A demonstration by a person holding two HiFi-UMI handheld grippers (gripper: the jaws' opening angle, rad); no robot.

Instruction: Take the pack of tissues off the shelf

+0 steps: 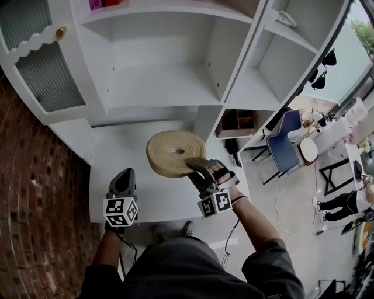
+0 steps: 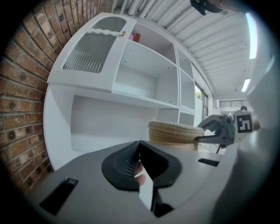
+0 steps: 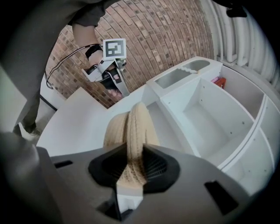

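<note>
A person's right gripper (image 1: 197,168) is clamped on the near wall of a woven basket (image 1: 169,153) over the white worktop (image 1: 117,152). The left gripper (image 1: 123,178) hangs nearby, jaws together and empty. A small pink and red item, likely the pack of tissues (image 1: 95,4), sits on the top shelf (image 1: 175,9), well apart from both. It would be best to set the basket down, then reach up with the jaws spread.

The pack of tissues (image 1: 100,4) is showing only as a small pink and red shape, largely cropped by the head view's top edge. It is sitting at the left end of the top shelf (image 1: 175,8) of the white shelf unit, against the back wall.
</note>
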